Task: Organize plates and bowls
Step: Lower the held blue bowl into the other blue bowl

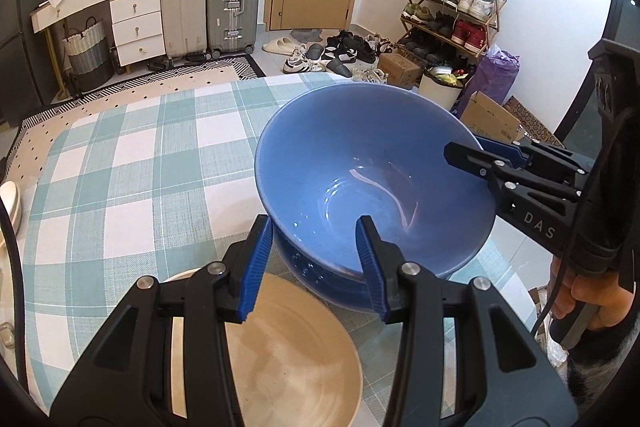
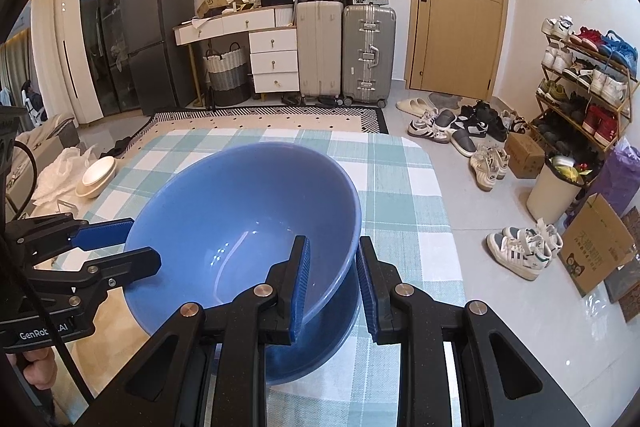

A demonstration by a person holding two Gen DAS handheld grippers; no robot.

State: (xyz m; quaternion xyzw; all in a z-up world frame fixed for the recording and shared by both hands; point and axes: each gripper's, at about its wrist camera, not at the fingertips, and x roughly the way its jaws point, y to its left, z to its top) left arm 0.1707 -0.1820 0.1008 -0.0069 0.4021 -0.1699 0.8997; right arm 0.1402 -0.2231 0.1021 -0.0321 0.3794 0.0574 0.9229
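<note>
2 hand-held grippers, left hand-held gripper [image 1: 316, 263] and right hand-held gripper [image 2: 332, 283], each clamp opposite rims of the blue bowl [image 1: 372, 179], sharing its weight, tilted just above the beige bowl [image 1: 288, 355] on the table [image 1: 120, 167], likely for nesting.

Wooden door [image 2: 460, 3], suitcases [image 2: 344, 51], shoe rack [image 2: 580, 87], grey tiled floor [image 2: 480, 211]

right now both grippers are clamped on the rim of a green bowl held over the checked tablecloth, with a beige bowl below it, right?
Not quite: the bowl is blue, not green. Both wrist views show the left gripper and the right gripper each clamped on the rim of the blue bowl over the checked tablecloth. The left wrist view shows the beige bowl below it.
</note>
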